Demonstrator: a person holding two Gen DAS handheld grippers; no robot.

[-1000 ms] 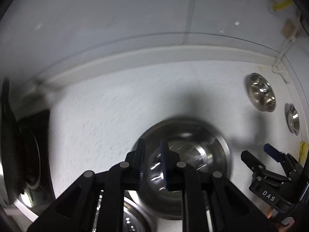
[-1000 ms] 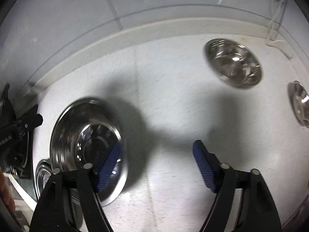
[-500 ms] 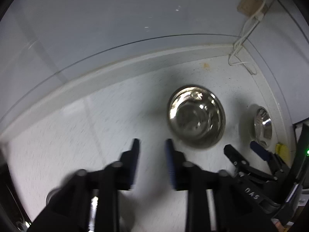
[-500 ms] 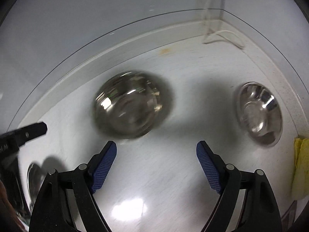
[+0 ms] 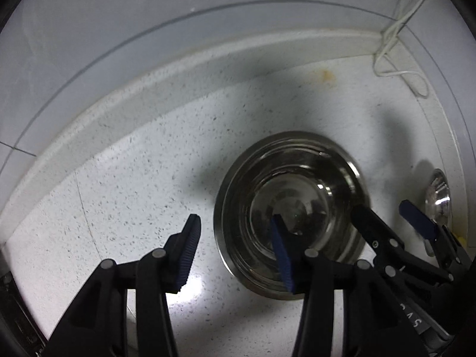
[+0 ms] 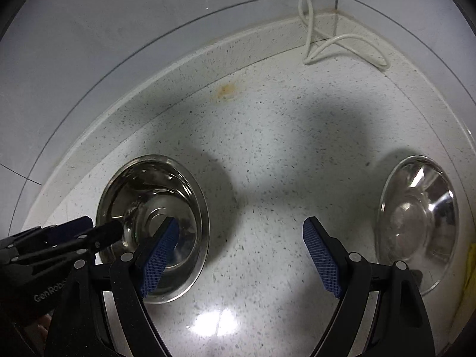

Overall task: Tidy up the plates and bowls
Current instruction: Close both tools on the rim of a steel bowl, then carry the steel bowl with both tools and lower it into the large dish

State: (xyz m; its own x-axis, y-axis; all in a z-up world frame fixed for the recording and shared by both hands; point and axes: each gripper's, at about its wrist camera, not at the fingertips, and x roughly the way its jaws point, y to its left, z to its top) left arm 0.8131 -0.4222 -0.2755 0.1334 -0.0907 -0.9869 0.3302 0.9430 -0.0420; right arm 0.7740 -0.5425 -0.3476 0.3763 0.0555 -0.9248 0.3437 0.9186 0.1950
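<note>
A steel bowl (image 5: 290, 208) stands upright on the speckled white counter; it also shows in the right wrist view (image 6: 153, 223). My left gripper (image 5: 235, 255) is open and straddles the bowl's near-left rim, one finger outside, one over the inside. It shows at the left of the right wrist view (image 6: 89, 233). My right gripper (image 6: 241, 255) is open and empty over bare counter between this bowl and a second steel bowl (image 6: 416, 229) to the right. It shows in the left wrist view (image 5: 389, 215) at the first bowl's right rim. The second bowl (image 5: 438, 196) is small at the far right there.
A raised counter lip and grey wall (image 6: 148, 44) close off the back and right. A white cable (image 6: 327, 41) hangs in the corner and loops onto the counter. A yellow item (image 6: 471, 267) lies at the right edge. An orange stain (image 6: 226, 90) marks the counter.
Both grippers have swung right and closer, from the large bowl on the left to this bowl. My left gripper, nearly shut before, has opened around the rim.
</note>
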